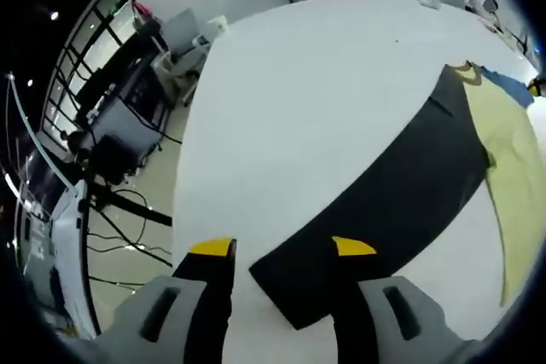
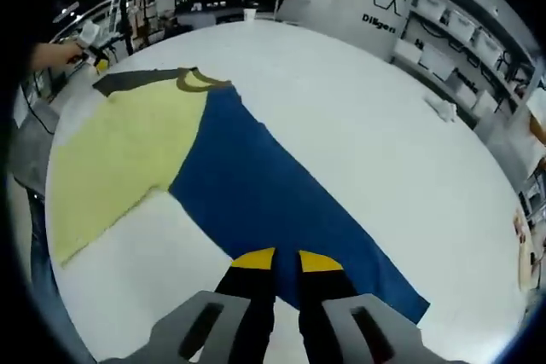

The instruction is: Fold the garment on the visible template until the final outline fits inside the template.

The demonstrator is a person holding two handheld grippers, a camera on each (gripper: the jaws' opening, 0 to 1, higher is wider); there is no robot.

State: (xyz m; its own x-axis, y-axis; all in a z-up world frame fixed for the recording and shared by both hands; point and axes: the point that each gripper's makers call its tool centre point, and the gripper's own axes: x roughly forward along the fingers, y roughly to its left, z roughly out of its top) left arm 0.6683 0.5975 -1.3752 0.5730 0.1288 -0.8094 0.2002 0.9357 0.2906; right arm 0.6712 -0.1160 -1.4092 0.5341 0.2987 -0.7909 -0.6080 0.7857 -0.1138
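Pale yellow T-shirt (image 2: 119,159) flat on my white tabletop (image 2: 358,125), dark grey panel (image 1: 384,202) and blue panel (image 2: 273,202) alongside; left claw (image 1: 281,249) spread, right claw (image 2: 286,257) nearly pressed together, empty: risk, pinching the panel, not cloth

yellow garment (image 2: 119,159), blue sleeve (image 2: 264,193), white table (image 2: 384,151)

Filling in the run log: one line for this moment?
garment: spread flat, unfolded | left gripper: open over dark sleeve | right gripper: above blue sleeve

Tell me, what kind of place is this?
Probably a lab or workshop: a big white table bearing a garment, storage shelves with bins along the wall, and cabled equipment on the floor.
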